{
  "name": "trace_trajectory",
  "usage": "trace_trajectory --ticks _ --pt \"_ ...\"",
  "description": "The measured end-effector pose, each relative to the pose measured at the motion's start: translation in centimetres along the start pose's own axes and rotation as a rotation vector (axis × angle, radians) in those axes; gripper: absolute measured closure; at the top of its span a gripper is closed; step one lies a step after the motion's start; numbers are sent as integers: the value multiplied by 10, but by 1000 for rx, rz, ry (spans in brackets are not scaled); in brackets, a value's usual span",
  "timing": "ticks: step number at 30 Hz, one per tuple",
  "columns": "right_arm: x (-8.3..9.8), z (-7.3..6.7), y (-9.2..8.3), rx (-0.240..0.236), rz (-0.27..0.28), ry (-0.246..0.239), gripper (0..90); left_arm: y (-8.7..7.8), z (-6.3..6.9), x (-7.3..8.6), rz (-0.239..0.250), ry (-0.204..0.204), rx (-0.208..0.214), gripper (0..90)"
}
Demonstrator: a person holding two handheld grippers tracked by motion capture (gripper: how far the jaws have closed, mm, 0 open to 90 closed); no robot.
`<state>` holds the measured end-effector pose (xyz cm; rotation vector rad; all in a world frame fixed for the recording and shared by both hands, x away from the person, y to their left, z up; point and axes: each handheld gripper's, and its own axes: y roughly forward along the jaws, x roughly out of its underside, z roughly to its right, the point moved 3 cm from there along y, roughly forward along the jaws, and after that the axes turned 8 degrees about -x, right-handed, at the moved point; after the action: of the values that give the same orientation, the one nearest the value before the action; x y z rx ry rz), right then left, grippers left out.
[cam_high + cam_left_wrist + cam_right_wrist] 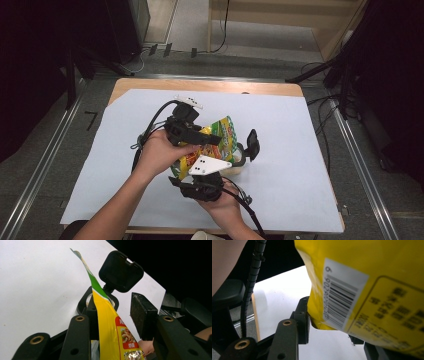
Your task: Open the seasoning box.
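White paper covers the desk (pixel 300 150) where I hold a yellow seasoning packet (pixel 220 137) over an open flip-lid container (pixel 245 155); left tool (pixel 116 315) slack around it, right tool (pixel 332 333) grip unclear, pouring unfinished.

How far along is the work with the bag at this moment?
Done: the lid of the container stands open, and the bag is raised beside it. In hand: the bag sits between the left tongs, touching one pad only; the right tongs are at its bottom corner, grip unclear. Left: the bag's top looks sealed and nothing pours, so opening and emptying probably remain.
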<state>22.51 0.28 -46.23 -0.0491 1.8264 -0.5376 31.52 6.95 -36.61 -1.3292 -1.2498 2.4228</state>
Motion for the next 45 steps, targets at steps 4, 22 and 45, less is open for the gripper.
trace_trajectory --ticks 4,22,45 --pt "0 -2 1 8 -9 -19 567 0 -1 0 1 -4 -4 633" --pt "-1 -1 4 31 -6 -29 610 -1 0 0 16 -1 -13 638" --pt "-6 -1 7 17 5 -37 612 -8 -4 -1 31 -8 -24 643"
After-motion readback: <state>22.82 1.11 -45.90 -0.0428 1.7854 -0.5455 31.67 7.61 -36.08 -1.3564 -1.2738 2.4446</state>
